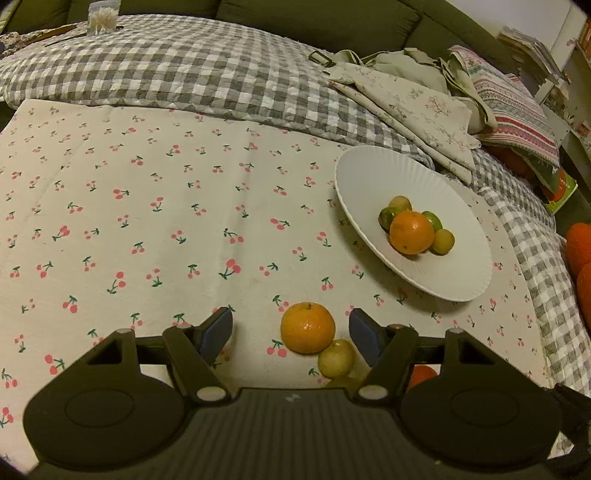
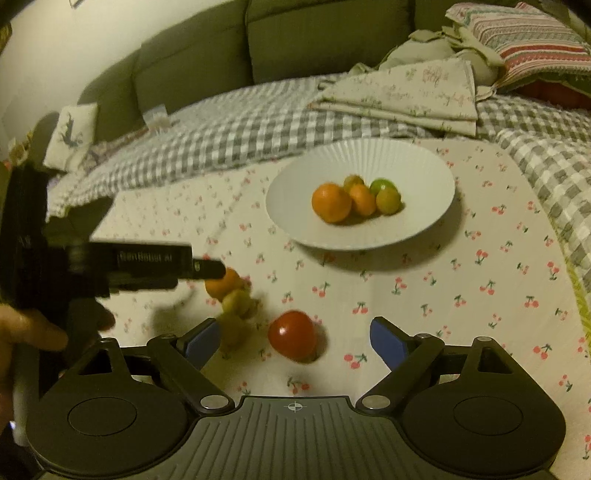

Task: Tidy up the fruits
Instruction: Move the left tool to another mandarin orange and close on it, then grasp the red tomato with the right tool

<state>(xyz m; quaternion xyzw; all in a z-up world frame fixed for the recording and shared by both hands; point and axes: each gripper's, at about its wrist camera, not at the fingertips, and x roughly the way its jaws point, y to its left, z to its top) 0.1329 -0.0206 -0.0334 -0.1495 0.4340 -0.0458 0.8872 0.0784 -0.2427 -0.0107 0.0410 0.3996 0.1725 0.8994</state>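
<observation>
A white ribbed plate (image 1: pixel 369 177) (image 2: pixel 369 155) on the cherry-print cloth holds an orange (image 1: pixel 412 232) (image 2: pixel 330 202) and several small green and yellow fruits. My left gripper (image 1: pixel 291 334) is open, with a loose orange (image 1: pixel 307 327) (image 2: pixel 223 284) and a small yellow-green fruit (image 1: pixel 336 357) (image 2: pixel 238 301) between its fingers, untouched. My right gripper (image 2: pixel 293 341) is open around a red tomato (image 2: pixel 292 335) lying on the cloth. In the right wrist view the left gripper's body (image 2: pixel 110 266) hovers over the loose fruits.
A grey checked blanket (image 1: pixel 184 66) lies behind the cloth, with folded floral fabric (image 1: pixel 417 107) (image 2: pixel 410 92), a striped cushion (image 1: pixel 513 107) and the sofa back (image 2: pixel 314 37). A clear box of cotton swabs (image 1: pixel 103 18) stands far left. Orange objects (image 1: pixel 580 251) sit at the right edge.
</observation>
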